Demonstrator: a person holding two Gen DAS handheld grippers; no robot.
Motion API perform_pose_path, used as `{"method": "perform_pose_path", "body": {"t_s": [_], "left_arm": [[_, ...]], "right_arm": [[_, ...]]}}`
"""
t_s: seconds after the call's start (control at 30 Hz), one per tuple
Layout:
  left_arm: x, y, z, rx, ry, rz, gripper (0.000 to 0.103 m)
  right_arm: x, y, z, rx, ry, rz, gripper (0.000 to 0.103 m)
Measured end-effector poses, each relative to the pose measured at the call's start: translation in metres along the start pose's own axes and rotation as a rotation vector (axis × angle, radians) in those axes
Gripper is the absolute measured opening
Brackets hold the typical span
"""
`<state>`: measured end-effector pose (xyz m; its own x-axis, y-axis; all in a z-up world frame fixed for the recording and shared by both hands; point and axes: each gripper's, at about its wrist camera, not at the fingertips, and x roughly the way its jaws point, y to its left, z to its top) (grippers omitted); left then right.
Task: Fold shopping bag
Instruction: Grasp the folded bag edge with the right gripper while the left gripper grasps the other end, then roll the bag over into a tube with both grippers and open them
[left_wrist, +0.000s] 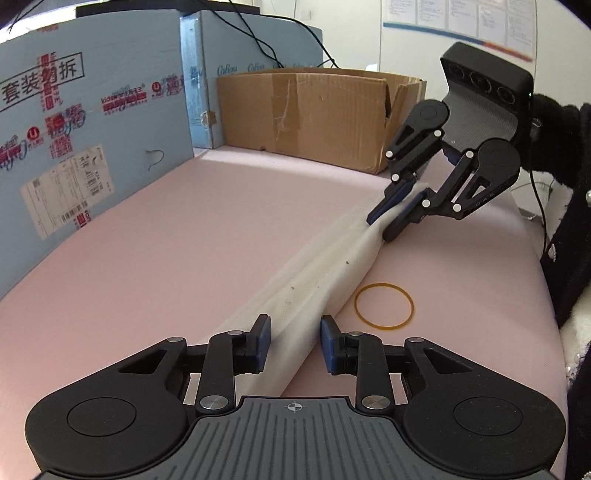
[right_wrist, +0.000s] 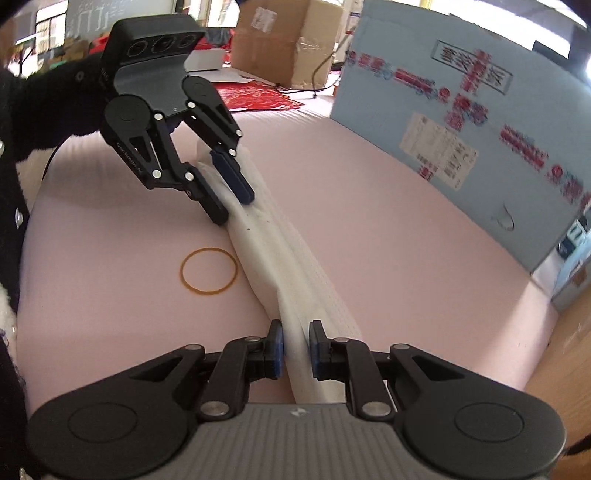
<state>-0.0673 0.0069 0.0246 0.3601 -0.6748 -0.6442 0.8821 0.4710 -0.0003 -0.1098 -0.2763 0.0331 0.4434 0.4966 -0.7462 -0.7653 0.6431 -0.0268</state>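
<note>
The white shopping bag (left_wrist: 314, 273) (right_wrist: 295, 266) lies gathered into one long narrow strip across the pink table top (left_wrist: 184, 240). At the bottom of the left wrist view, my left gripper (left_wrist: 295, 332) has its blue pads against both sides of the strip's near end. The right wrist view shows that gripper (right_wrist: 233, 209) at the far end, clamped on the cloth. My right gripper (right_wrist: 295, 347) (left_wrist: 380, 229) pinches the opposite end tightly. A tan rubber band (left_wrist: 382, 284) (right_wrist: 208, 293) lies flat beside the strip's middle, untouched.
Tall light-blue printed cartons (left_wrist: 92, 129) (right_wrist: 461, 129) wall off one long side of the table. A torn brown cardboard box (left_wrist: 314, 118) stands at one end. A person's dark fuzzy sleeve (left_wrist: 554, 122) and dark-and-white garment run along the other long side.
</note>
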Motion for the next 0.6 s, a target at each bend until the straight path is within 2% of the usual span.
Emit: {"method": "perform_pose_path", "body": {"t_s": [0.13, 0.2, 0.4, 0.5, 0.6], "left_arm": [[-0.004, -0.007, -0.007, 0.056, -0.004, -0.008, 0.034], [-0.009, -0.004, -0.01, 0.038, -0.007, -0.016, 0.033], [-0.031, 0.028, -0.029, -0.178, -0.054, -0.088, 0.034], [-0.038, 0.05, -0.042, -0.325, -0.102, -0.135, 0.034], [-0.037, 0.062, -0.051, -0.431, -0.142, -0.166, 0.035]], "right_arm": [[-0.004, -0.016, -0.01, 0.144, -0.026, 0.052, 0.016], [-0.005, -0.028, -0.014, 0.234, -0.039, 0.093, 0.016], [-0.01, -0.063, -0.031, 0.455, -0.051, 0.163, 0.016], [-0.013, -0.074, -0.04, 0.556, -0.061, 0.163, 0.018], [-0.019, -0.083, -0.049, 0.665, -0.079, 0.15, 0.021]]}}
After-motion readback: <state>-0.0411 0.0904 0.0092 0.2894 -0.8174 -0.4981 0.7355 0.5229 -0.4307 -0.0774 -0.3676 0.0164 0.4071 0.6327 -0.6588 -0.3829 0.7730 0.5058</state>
